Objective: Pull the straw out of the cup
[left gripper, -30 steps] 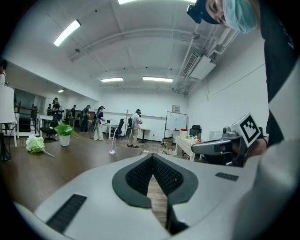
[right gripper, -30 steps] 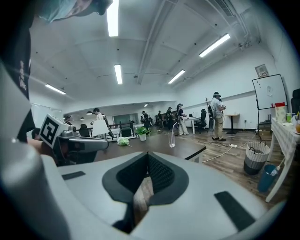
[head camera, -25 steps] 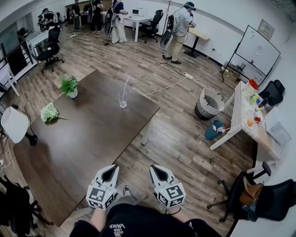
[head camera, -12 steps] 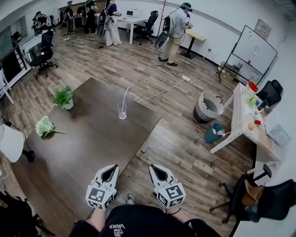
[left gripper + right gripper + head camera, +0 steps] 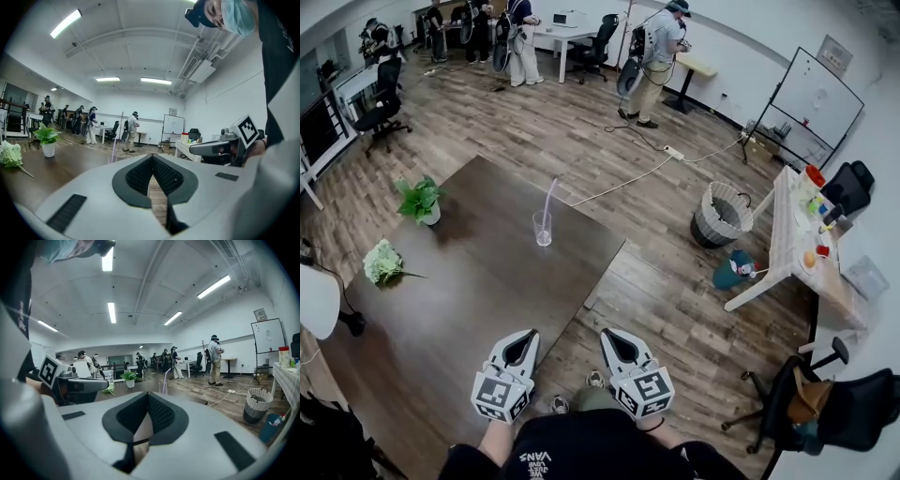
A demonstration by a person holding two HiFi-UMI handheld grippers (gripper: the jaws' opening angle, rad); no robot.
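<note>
Cup (image 5: 543, 229) upright on worktop (image 5: 469, 281), toward far edge. Straw (image 5: 549, 195) stands in cup, leaning right, probably against rim. Left gripper (image 5: 523, 336) and right gripper (image 5: 614, 335) side by side, well apart from cup, jaws clenched, empty.

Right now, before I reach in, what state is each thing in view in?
cup: upright on the table, clear of both grippers.
straw: standing in the cup, leaning, not yet pulled.
left gripper: jaws together, empty.
right gripper: jaws together, empty.
potted plant: upright on the table.
flower bunch: lying on its side on the table.
wastebasket: upright on the floor.
</note>
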